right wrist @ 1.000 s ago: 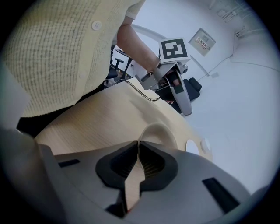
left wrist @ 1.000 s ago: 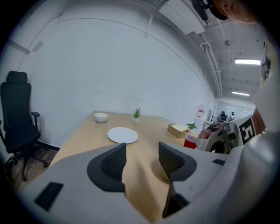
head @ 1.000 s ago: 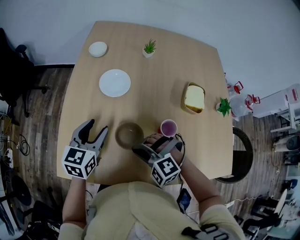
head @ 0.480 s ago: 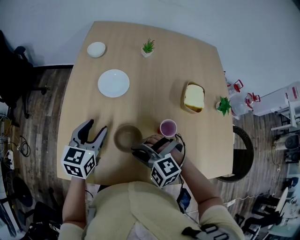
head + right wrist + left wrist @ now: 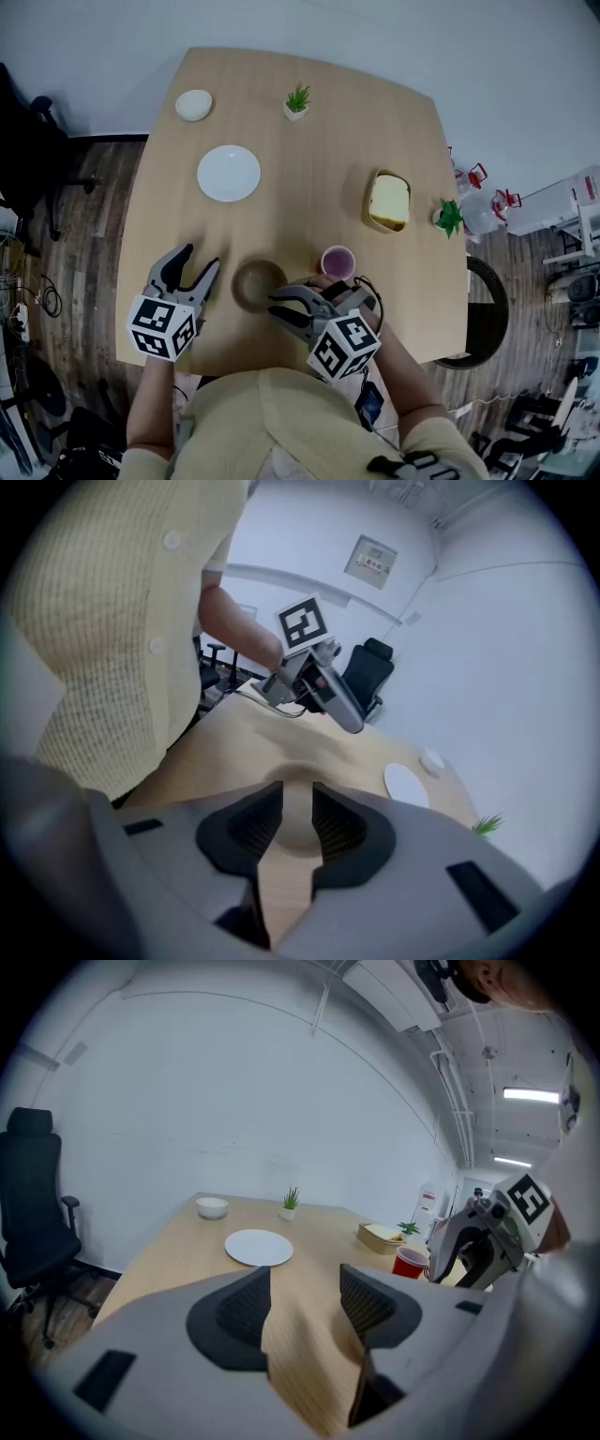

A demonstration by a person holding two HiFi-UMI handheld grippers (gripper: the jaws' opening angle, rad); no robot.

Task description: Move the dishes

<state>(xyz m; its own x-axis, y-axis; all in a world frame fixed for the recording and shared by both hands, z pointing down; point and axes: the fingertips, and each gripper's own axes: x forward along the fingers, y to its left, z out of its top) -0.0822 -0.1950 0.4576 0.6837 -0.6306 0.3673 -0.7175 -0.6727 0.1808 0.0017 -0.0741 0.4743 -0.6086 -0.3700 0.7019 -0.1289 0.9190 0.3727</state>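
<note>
Wooden bowl moved at a pale wood table (image 5: pixel 319 159); items read left to right in the head view.

Left gripper (image 5: pixel 199 261): over the near left of the table, jaws wide apart, only bare tabletop between them.

Wooden bowl (image 5: pixel 257 284): upright near the front edge, between the two grippers and apart from the left one.

Right gripper (image 5: pixel 277 305): laid low and pointing left, its tips at the bowl's right rim. The jaws stand a narrow gap apart. The bowl shows through that gap just beyond the tips and, as judged here, is not clamped.

Cup (image 5: pixel 337 261): upright, just beside the hand that holds the right gripper.

Hazards:
- With so narrow a gap, the jaws may butt the bowl's wall instead of straddling it, sliding the bowl left towards the left gripper.
- A grip on one side of the rim could tip the bowl on lifting.
- A swing of the right hand could knock the cup over.

Views compared:
- Only the head view shows how close the cup stands to the right hand, and the whole layout, including the white plate (image 5: pixel 229 172) and small white bowl (image 5: pixel 193 104) at the far left.
- Only the right gripper view shows how narrow its jaw gap is.
- The left gripper view shows the plate, the cup and the right gripper, but not the wooden bowl.
</note>
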